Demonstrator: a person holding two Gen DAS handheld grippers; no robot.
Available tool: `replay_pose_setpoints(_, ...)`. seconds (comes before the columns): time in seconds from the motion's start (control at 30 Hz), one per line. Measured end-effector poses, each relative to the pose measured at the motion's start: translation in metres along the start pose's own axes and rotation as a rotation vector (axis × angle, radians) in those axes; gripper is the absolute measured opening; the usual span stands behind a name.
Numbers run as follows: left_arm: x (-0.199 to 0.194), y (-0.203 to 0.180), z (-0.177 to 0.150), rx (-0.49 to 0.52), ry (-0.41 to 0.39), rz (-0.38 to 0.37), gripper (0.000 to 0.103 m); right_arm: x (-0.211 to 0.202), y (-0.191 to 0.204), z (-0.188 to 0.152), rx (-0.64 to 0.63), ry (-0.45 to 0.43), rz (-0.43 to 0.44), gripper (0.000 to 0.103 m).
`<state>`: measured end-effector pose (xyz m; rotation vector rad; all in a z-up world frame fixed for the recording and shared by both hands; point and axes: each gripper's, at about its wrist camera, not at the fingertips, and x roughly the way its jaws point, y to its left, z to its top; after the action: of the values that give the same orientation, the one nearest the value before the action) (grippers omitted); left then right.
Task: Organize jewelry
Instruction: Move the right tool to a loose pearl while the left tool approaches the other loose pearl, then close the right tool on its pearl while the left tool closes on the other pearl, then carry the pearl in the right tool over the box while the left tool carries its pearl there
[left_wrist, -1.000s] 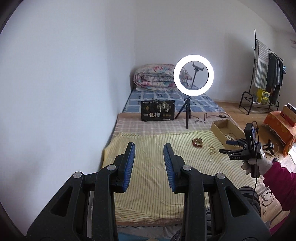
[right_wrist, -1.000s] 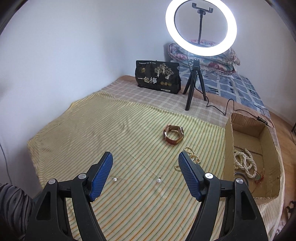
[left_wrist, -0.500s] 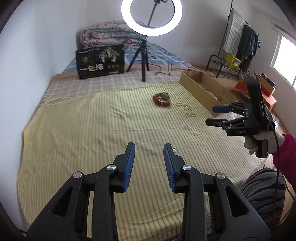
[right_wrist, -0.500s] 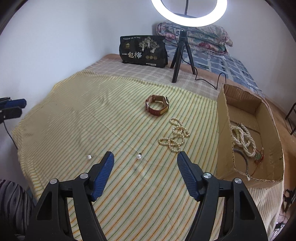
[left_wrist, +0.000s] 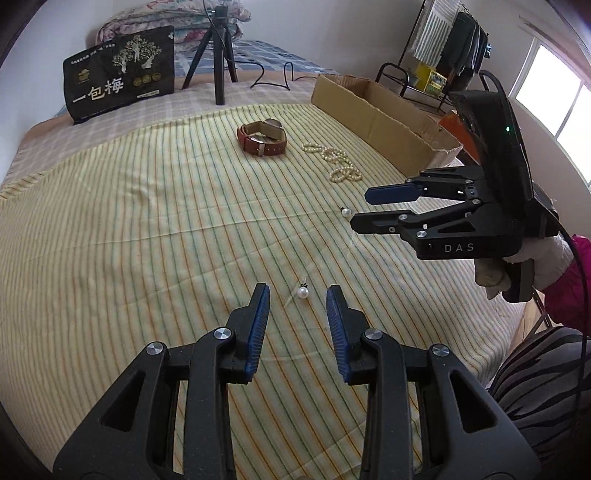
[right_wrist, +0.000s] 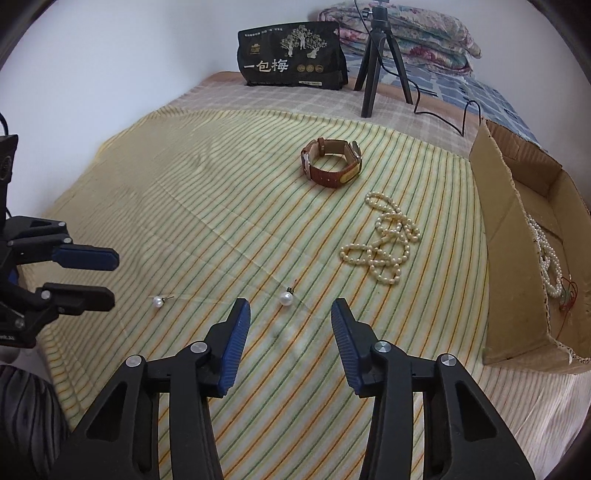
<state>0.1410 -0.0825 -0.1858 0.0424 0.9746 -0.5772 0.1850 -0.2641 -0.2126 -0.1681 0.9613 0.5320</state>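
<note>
Two pearl earrings lie on the striped yellow cloth (left_wrist: 110, 229). My left gripper (left_wrist: 297, 298) is open and empty, with one pearl earring (left_wrist: 303, 292) lying just beyond its fingertips; that earring also shows in the right wrist view (right_wrist: 158, 302). My right gripper (right_wrist: 288, 314) is open and empty just short of the other pearl earring (right_wrist: 286, 297), which shows in the left wrist view (left_wrist: 346, 212). A brown leather watch (right_wrist: 331, 167) and a pearl necklace (right_wrist: 384, 240) lie farther back. A cardboard box (right_wrist: 506, 236) at the right holds more pearls (right_wrist: 546, 254).
A black printed bag (right_wrist: 291, 61) and a tripod (right_wrist: 380, 62) with its cable stand at the back of the bed. Folded quilts (right_wrist: 406, 26) lie behind them. A clothes rack (left_wrist: 454, 44) stands by the window. A white wall runs along the left.
Both grippers have moved down and forward toward the cloth. Each now has a pearl earring close to its open fingertips. Neither jaw width has changed.
</note>
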Motion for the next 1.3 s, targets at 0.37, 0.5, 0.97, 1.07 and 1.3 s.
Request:
replay_pose_setpoints(0.37,0.025,-0.004,-0.002,0.045,0.027,0.026,0.031,0.011,0.005,0.004,-0.021,0.022,-0.014,0.03)
replay_pose_setpoints(0.5,0.032,-0.006,-0.003,0.056,0.039,0.026,0.02,0.013,0.011,0.005,-0.047,0.029,-0.029,0.029)
replay_pose_setpoints(0.97,0.043,-0.011,-0.002,0.089,0.045,0.055,0.007,0.018,0.013,0.007,-0.068,0.045,-0.032,0.011)
replay_pose_setpoints(1.07,0.042,-0.011,-0.001,0.085,0.04,0.055,0.006,0.018,0.013,0.008,-0.065,0.045,-0.034,0.007)
replay_pose_setpoints(1.3,0.035,-0.012,0.001,0.078,0.016,0.059,0.006,0.01,0.011,0.009,-0.046,0.015,-0.032,0.007)
